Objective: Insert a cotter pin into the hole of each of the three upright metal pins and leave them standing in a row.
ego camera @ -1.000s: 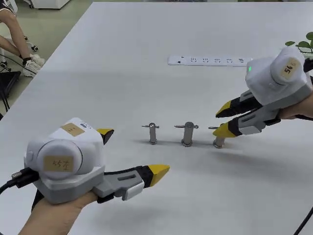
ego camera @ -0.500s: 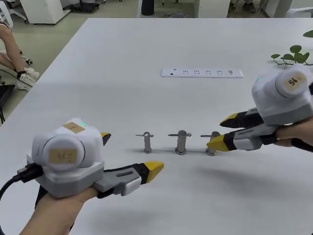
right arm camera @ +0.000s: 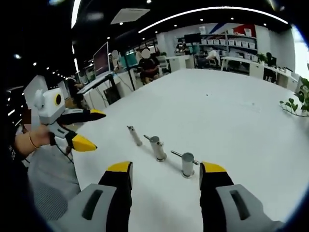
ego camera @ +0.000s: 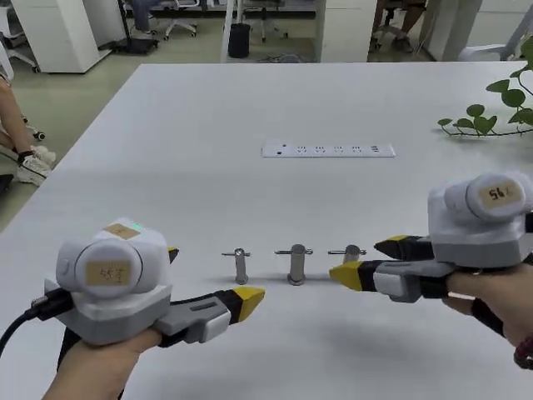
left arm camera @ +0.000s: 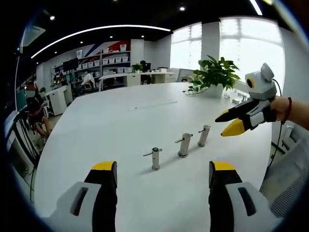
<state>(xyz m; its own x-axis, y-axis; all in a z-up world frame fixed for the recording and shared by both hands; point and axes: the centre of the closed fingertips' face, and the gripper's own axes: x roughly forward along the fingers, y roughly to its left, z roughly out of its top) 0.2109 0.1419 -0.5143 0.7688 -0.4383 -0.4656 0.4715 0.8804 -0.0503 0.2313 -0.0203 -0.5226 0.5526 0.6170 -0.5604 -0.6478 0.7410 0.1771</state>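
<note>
Three metal pins [ego camera: 296, 265] stand upright in row on white table [ego camera: 250, 175], cotter pin [ego camera: 286, 251] through each. Left gripper [ego camera: 212, 275] and right gripper [ego camera: 364, 259] flank row, both claws wide, empty.

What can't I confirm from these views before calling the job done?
Rightmost metal pin: lower half, head view, hidden behind the right gripper.
Cotter pins: how far through each hole, every view, too small.
Left gripper: far jaw, head view, mostly covered by its own body.
</note>
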